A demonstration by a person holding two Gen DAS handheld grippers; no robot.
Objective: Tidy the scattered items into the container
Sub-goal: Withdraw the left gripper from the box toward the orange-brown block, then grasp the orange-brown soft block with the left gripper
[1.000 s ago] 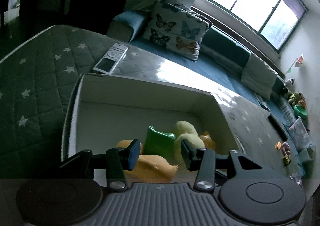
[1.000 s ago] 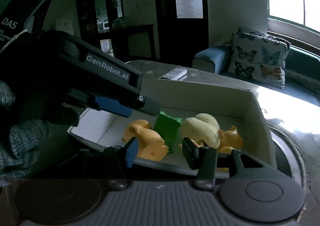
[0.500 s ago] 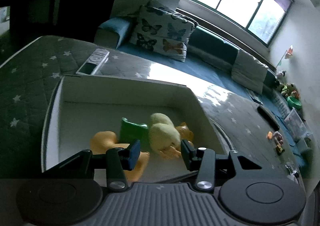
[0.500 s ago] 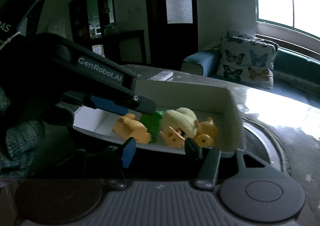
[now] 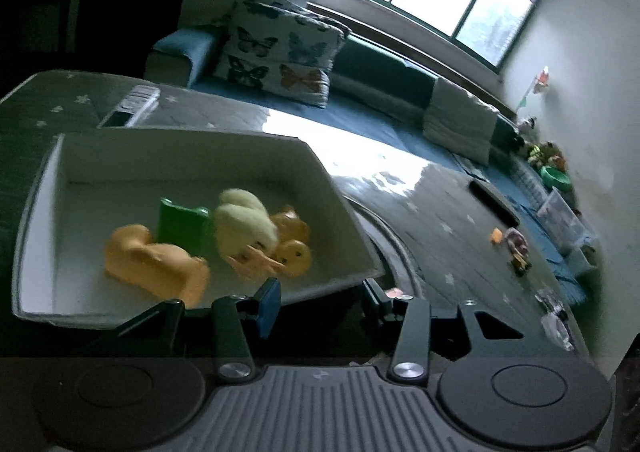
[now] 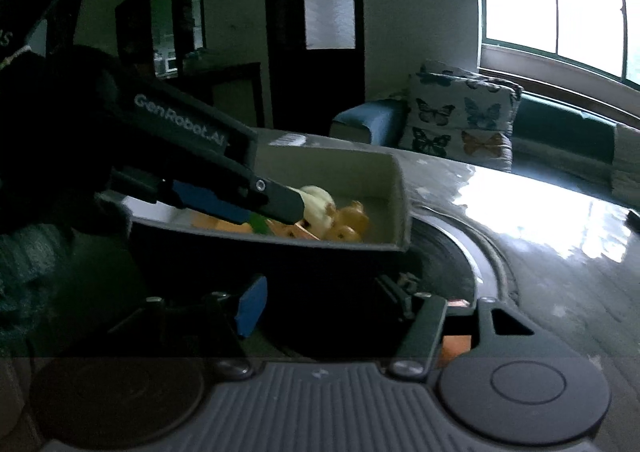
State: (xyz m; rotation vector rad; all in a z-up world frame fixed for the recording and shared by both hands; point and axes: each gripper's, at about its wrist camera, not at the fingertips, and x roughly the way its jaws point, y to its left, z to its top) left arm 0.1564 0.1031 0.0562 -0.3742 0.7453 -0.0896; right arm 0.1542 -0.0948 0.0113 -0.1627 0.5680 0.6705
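A white box (image 5: 320, 167) on the star-patterned table holds an orange duck (image 5: 152, 260), a green block (image 5: 180, 223), a pale yellow plush (image 5: 244, 219) and small orange ducks (image 5: 296, 248). My left gripper (image 5: 320, 302) hangs just outside the box's near rim, open, nothing between its fingers. In the right wrist view the box (image 6: 396, 191) is seen from its dark side, with the left gripper's body (image 6: 200, 155) reaching across it. My right gripper (image 6: 324, 300) sits low before that wall; its jaws are opening and hold nothing.
Small toys (image 5: 516, 248) and an orange piece (image 5: 496, 236) lie on the table to the right. A black flat item (image 5: 492, 199) and a remote (image 5: 132, 107) also rest on it. A butterfly cushion (image 5: 280, 55) leans on the sofa behind.
Both grippers have drawn back from over the box's inside to outside its near wall. The box has slid left and up in both views. The right jaws have widened.
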